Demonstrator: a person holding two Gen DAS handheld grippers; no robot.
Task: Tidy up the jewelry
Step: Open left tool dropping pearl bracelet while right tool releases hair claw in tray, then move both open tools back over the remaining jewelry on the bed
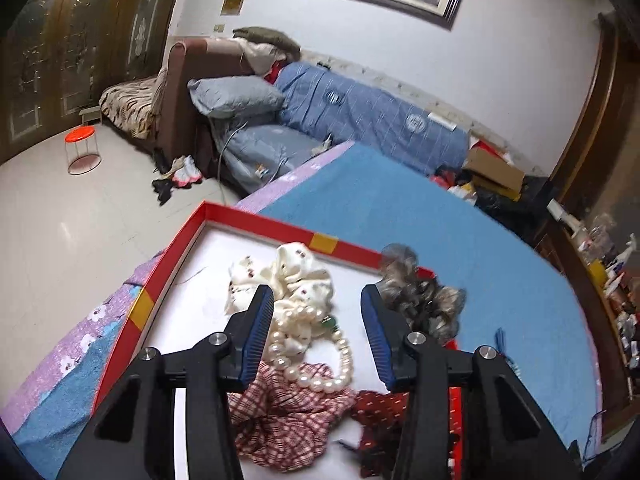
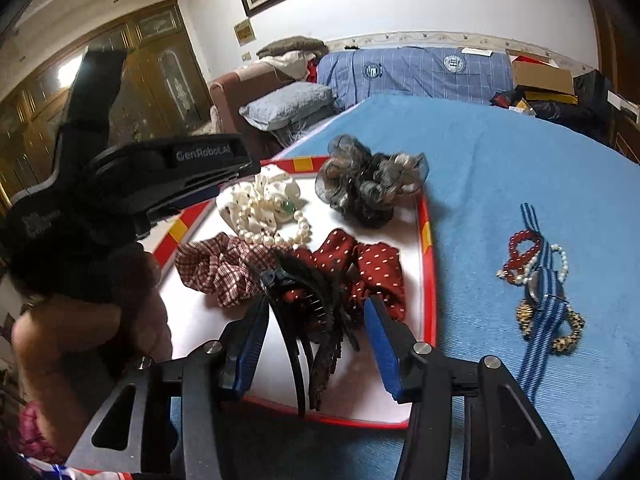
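Left gripper point(image 1: 317, 320) released over pearls point(image 1: 320, 354) in tray point(image 1: 224, 214); right gripper point(image 2: 316, 338) released around clip point(image 2: 310, 312). Risk: clip teeth snagging scrunchie point(image 2: 360, 272), dragging it out.

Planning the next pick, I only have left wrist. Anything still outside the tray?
Observer: Yes. A cluster lies on the blue cover right of the red tray: a red bead bracelet, a striped ribbon and a leopard scrunchie.
Operator: What's at the tray's near edge?
Observer: A black hair claw, between the open right gripper fingers.
Operator: Is right touching it?
Observer: Can't tell.
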